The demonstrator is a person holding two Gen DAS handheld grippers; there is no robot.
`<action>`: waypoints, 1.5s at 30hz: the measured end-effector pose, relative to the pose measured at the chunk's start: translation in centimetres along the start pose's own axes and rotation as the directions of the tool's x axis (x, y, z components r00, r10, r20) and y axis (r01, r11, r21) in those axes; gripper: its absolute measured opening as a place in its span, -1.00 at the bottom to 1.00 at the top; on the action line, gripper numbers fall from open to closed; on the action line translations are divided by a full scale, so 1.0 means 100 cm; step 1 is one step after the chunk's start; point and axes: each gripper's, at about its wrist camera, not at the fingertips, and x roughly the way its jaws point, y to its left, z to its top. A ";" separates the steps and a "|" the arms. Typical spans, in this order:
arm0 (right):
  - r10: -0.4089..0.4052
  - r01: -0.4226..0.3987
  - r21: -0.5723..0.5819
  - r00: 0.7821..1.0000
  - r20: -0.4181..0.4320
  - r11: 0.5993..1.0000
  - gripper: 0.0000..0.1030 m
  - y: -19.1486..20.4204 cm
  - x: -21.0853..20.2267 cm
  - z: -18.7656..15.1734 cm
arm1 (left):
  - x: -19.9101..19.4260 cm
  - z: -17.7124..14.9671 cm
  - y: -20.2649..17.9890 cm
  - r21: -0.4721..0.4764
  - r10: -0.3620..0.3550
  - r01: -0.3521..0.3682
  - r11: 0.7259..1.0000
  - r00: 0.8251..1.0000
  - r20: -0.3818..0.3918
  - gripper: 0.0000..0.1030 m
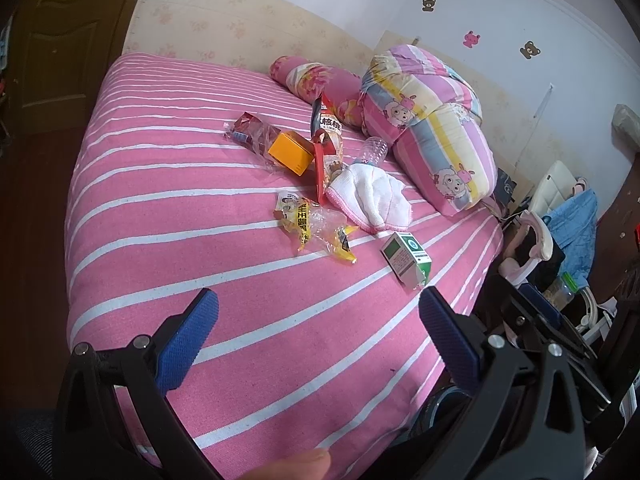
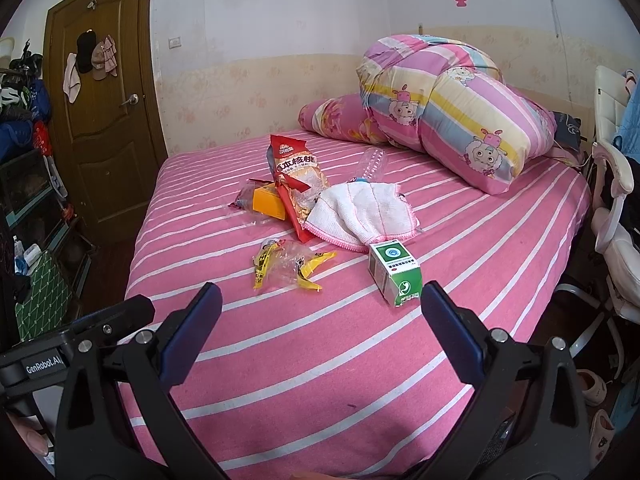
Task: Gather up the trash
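Observation:
Trash lies mid-bed on the pink striped sheet (image 2: 320, 360): a green-and-white carton (image 2: 394, 276) (image 1: 406, 258) nearest, a crumpled yellow-and-clear wrapper (image 2: 290, 266) (image 1: 316, 232), a red snack bag (image 2: 296, 184) (image 1: 326, 148), an orange box (image 2: 270, 200) (image 1: 290, 152), a clear wrapper (image 1: 252, 130) and a clear plastic bottle (image 2: 372, 164) (image 1: 372, 150). A white cloth (image 2: 362, 214) (image 1: 370, 196) lies among them. My left gripper (image 1: 318, 312) and right gripper (image 2: 320, 304) both hover open over the bed's near part, short of the trash, holding nothing.
A folded cartoon quilt (image 2: 452, 108) and a floral pillow (image 2: 340, 118) sit at the head of the bed. A brown door (image 2: 100, 120) and cluttered shelves (image 2: 28, 200) stand left. A white chair (image 2: 616, 208) is right of the bed.

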 end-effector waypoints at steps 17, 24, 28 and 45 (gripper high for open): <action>0.000 0.000 0.001 1.000 -0.004 1.000 0.91 0.000 0.000 0.000 | 0.000 0.000 0.000 0.001 0.001 -0.001 1.000 1.000 -0.001 0.89; 0.000 0.000 0.003 1.000 -0.006 1.000 0.91 0.000 0.001 -0.001 | 0.001 -0.002 -0.001 -0.007 0.000 0.000 1.000 1.000 -0.004 0.89; 0.000 0.000 0.004 1.000 -0.008 1.000 0.91 0.001 0.002 -0.003 | 0.002 -0.003 0.000 -0.002 -0.001 0.001 1.000 1.000 -0.004 0.89; -0.003 0.003 0.001 1.000 0.003 1.000 0.91 -0.021 0.011 0.003 | 0.029 -0.002 -0.007 0.003 -0.065 0.065 0.998 0.995 -0.079 0.89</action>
